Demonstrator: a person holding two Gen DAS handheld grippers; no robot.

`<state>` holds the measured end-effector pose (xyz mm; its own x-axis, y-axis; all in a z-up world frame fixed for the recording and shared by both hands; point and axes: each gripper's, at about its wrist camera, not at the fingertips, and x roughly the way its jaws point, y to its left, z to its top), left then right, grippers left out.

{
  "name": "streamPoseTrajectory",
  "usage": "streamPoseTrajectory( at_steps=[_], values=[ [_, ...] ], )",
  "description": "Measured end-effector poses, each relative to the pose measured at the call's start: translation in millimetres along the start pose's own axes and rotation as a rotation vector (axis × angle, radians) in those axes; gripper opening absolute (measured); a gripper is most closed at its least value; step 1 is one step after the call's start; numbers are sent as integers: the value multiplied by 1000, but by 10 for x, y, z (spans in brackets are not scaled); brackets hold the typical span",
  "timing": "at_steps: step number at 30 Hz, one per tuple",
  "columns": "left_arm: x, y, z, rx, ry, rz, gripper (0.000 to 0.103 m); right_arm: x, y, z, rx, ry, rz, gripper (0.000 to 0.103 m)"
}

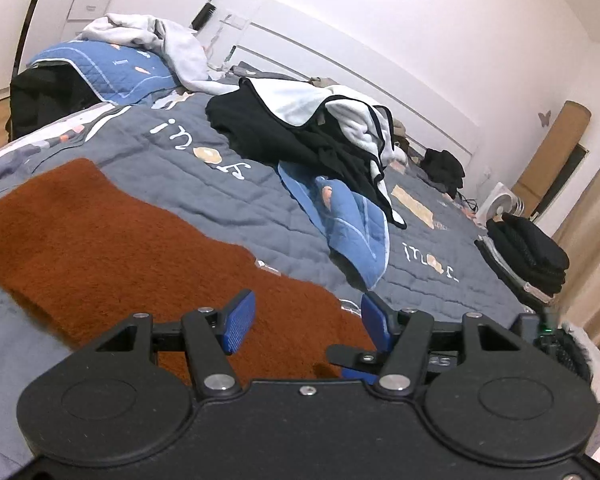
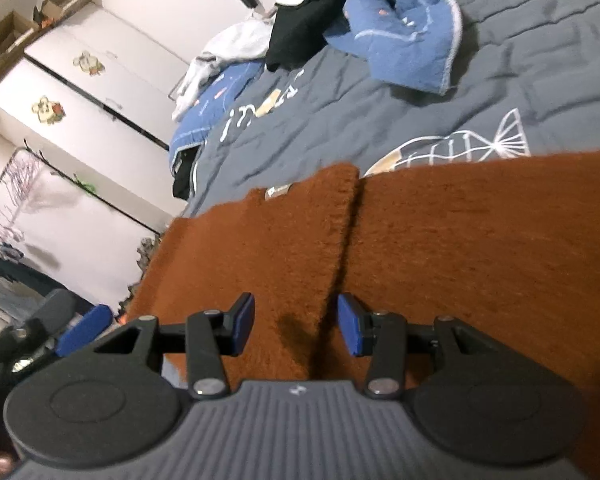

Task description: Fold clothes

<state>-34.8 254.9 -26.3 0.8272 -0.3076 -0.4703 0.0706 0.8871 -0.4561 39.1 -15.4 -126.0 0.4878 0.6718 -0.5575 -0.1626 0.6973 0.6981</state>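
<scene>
A rust-brown fuzzy garment (image 1: 112,240) lies spread flat on the grey quilted bed cover (image 1: 228,184). In the right wrist view the same brown garment (image 2: 460,248) shows a folded flap with a straight edge running up the middle. My left gripper (image 1: 306,320) hovers just above the garment's near edge, its blue pads apart with nothing between them. My right gripper (image 2: 296,328) hangs over the flap's edge, jaws apart and empty. The left gripper's blue pad (image 2: 86,328) shows at the lower left of the right wrist view.
A heap of black and white clothes (image 1: 312,128) and a blue quilted pillowcase (image 1: 348,220) lie mid-bed. A stack of folded dark clothes (image 1: 528,252) sits at the bed's right edge. A blue pillow with a white garment (image 1: 140,40) is at the head. White cabinets (image 2: 88,92) stand beyond the bed.
</scene>
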Motion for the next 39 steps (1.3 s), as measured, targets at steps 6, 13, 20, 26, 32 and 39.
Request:
streamPoseTrajectory(
  at_steps=[6,13,20,26,32,39],
  values=[
    [-10,-31,-15,22,-3,-7,58,111,-39,18,40,-17,7,37],
    [-38,-43,-5,26,-21,0,58,-178,-71,40,104,-88,107,3],
    [38,-87,-40,52,8,16,58,-601,-261,107,127,-121,41,3],
    [95,-212,-105,100,36,1,58,-1138,-687,70,179,-142,-78,3],
    [204,-462,-227,164,74,-37,58,-1826,-1170,41,243,-194,-211,3],
    [424,-954,-499,257,142,-133,58,-2499,-1592,-73,277,-254,-330,3]
  ],
)
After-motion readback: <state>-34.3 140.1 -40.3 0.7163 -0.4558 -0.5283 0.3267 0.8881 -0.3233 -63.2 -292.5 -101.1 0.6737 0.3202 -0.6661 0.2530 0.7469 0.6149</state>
